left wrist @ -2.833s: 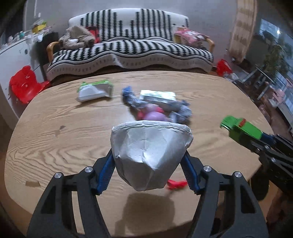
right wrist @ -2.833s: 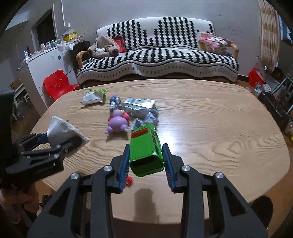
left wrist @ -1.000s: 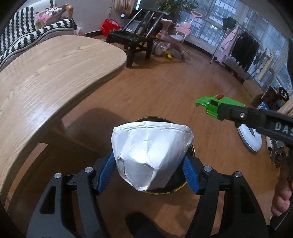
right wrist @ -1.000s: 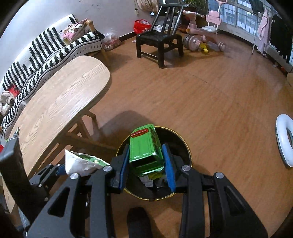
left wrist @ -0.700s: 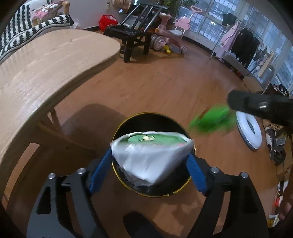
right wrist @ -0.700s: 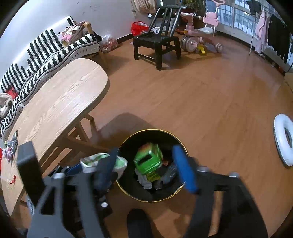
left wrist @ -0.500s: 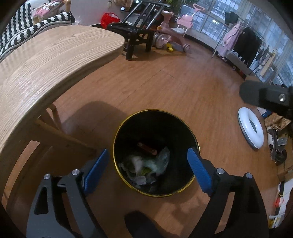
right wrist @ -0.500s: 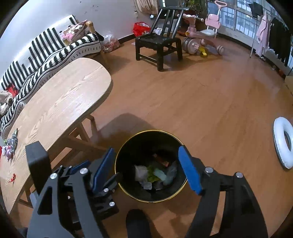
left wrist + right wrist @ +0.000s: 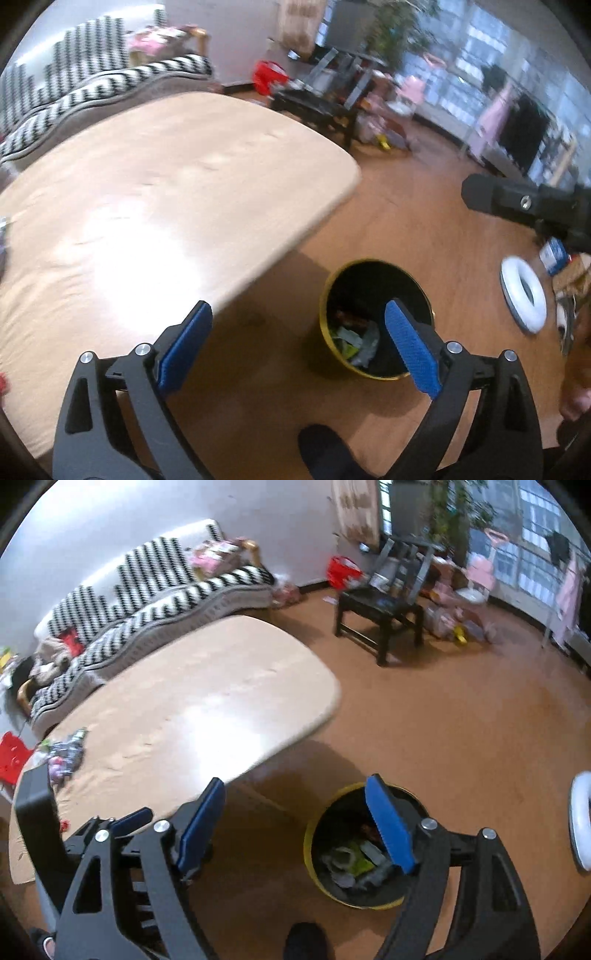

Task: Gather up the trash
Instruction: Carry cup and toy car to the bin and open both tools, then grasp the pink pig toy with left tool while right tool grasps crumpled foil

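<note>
My target, the black trash bin (image 9: pixel 375 317) with its yellow rim, stands on the wooden floor (image 9: pixel 461 720) just off the near right corner of the table (image 9: pixel 147 206), and I can see crumpled trash (image 9: pixel 354 860) lying in the bottom of it: pale wrappers with some green and a bit of red among them. I have my left gripper (image 9: pixel 297 347) above the floor near the table's edge with its jaws spread wide and opening, nothing between the blue pads (image 9: pixel 412 350); the right-hand pad overlaps the bin's mouth in my left wrist view, but I cannot tell any contact from that. My right gripper (image 9: pixel 295 823) is likewise empty, jaws wide and opening, its right-hand pad also in front of the bin's rim in the right wrist view. Farther left on the table, at its far left end, I can make out more small litter (image 9: pixel 64 757), blurred, with purple and grey in it, plus a tiny red scrap (image 9: pixel 64 825) nearer the edge. Beyond the table a black-and-white striped sofa (image 9: pixel 147 602) runs along the wall, and to the right of it a black chair (image 9: pixel 380 609) stands on the floor. A white ring (image 9: pixel 522 295) lies on the floor well to the right of the bin. Both views are smeared with motion blur.
</note>
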`<state>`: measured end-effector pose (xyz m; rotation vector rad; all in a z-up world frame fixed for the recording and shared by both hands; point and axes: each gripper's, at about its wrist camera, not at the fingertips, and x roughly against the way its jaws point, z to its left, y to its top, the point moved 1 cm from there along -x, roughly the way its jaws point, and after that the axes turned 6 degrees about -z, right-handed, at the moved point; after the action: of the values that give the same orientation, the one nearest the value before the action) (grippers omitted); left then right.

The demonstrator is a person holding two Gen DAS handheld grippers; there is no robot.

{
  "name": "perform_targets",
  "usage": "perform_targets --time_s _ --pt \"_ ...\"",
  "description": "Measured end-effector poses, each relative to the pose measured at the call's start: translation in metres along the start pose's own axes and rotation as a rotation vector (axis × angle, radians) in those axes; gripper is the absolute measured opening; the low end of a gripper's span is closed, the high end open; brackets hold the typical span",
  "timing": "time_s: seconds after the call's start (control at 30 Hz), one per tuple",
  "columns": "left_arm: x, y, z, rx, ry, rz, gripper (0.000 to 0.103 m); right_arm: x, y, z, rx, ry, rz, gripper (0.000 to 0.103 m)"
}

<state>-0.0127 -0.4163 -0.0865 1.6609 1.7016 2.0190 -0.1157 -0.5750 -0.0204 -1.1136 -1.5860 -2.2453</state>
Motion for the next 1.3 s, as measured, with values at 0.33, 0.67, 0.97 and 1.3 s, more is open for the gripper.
perform_targets --time_s 0.33,0.67,0.97,1.3 --pt "0.110 -0.013 0.113 0.069 0.180 -0.077 0.092 0.001 0.009 0.144 0.122 0.182 -0.022 0.077" --pt "0.195 -0.033 0.212 0.161 0.343 -0.140 0.092 -0.014 -0.012 0.281 0.256 0.316 0.012 0.077" --pt "0.240 -0.058 0.294 0.280 0.438 -0.163 0.092 -0.034 -0.026 0.345 0.329 0.359 0.043 0.077" --pt "0.185 -0.051 0.352 0.378 0.457 -0.117 0.092 -0.091 -0.020 0.377 0.294 0.364 0.108 0.077"
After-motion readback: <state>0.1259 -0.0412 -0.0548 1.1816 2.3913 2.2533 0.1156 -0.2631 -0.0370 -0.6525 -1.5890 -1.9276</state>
